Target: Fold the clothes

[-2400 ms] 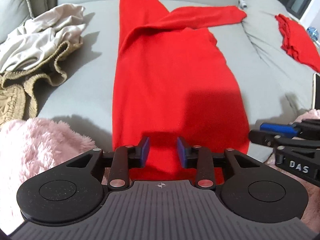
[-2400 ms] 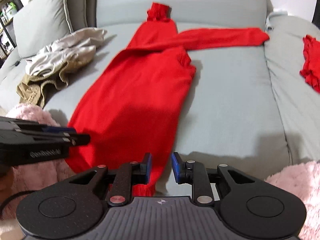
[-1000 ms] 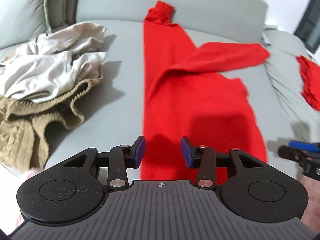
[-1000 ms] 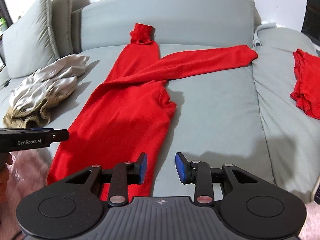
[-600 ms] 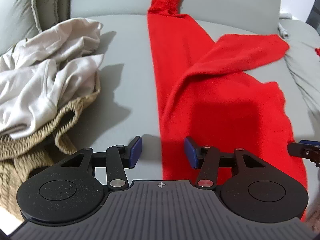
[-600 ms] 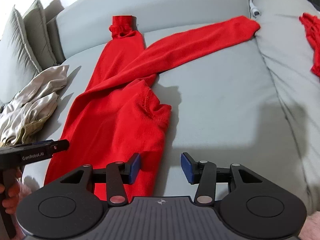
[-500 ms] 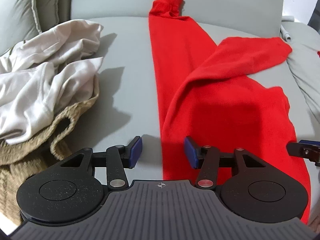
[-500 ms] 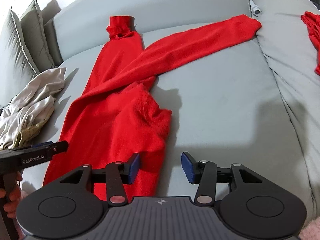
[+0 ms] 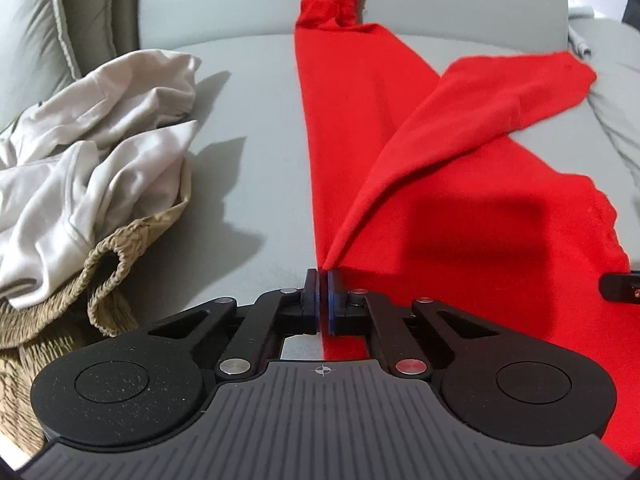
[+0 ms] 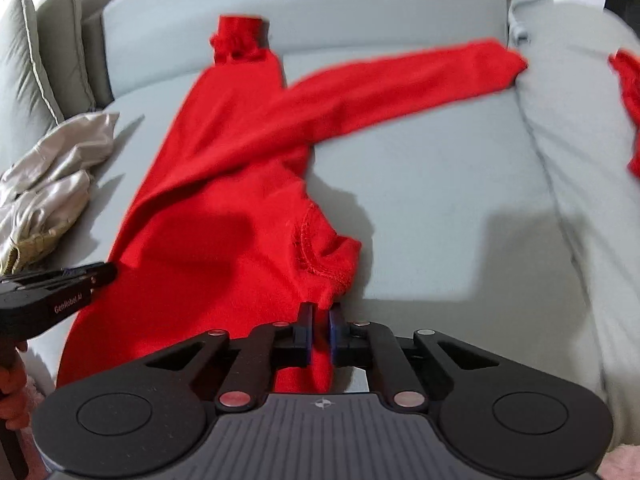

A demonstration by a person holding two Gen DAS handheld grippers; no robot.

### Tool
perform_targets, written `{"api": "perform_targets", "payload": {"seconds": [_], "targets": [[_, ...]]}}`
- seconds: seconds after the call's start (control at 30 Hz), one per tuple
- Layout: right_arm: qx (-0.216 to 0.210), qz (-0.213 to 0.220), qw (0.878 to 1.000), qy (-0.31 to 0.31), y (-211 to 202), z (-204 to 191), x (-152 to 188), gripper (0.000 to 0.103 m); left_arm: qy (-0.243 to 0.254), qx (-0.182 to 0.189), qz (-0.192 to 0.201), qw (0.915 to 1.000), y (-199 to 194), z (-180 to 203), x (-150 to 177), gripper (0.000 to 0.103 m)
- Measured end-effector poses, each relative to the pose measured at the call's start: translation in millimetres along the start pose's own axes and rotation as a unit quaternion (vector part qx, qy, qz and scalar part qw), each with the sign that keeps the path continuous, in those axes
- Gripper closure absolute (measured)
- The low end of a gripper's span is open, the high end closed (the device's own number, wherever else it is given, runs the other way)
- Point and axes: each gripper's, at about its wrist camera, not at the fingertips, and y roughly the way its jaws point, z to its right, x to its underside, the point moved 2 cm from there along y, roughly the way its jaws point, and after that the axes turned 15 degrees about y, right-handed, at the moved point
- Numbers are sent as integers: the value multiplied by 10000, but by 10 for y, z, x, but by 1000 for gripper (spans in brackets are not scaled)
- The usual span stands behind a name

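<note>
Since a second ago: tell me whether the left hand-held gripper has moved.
Yes. The left hand-held gripper has shifted left toward the beige clothes pile, from over the red sweater to its left edge, jaws closing on the fabric.

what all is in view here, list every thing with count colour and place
red long-sleeved garment: 1, red, spread lengthwise on the sofa seat, one sleeve reaching toward the right cushion
second red garment: 1, red, on the right cushion, cut off by the frame edge
pale clothes pile: 1, off-white, left part of the seat
tan ribbed garment: 1, tan, under that pile
sofa: 1, grey
back cushions: 2, grey, far left
left tool: 1, black with blue pads, closing on the garment's left edge
right tool: 1, black with blue pads, closing on its right edge
hand: 1, holding the left tool
</note>
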Motion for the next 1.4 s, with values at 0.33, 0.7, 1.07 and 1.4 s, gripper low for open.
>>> {"api": "perform_targets", "payload": {"seconds": [0.33, 0.7, 1.07, 1.4], "targets": [[-1019, 524, 9907, 732, -479, -73, -394, 70, -7, 180, 1061, 9942, -661, 29, -268, 64], [-1880, -261, 9343, 3017, 553, -4, -937, 62, -4, 249, 932, 9953, 47, 96, -875, 62], [-2422, -384, 8833, 3995, 1132, 5, -825, 58, -673, 448, 650, 9946, 430, -224, -881, 64], [-2221, 610, 8797, 4160, 1044, 287, -1252, 63, -628, 296, 1007, 9925, 443, -386, -1172, 64]]}}
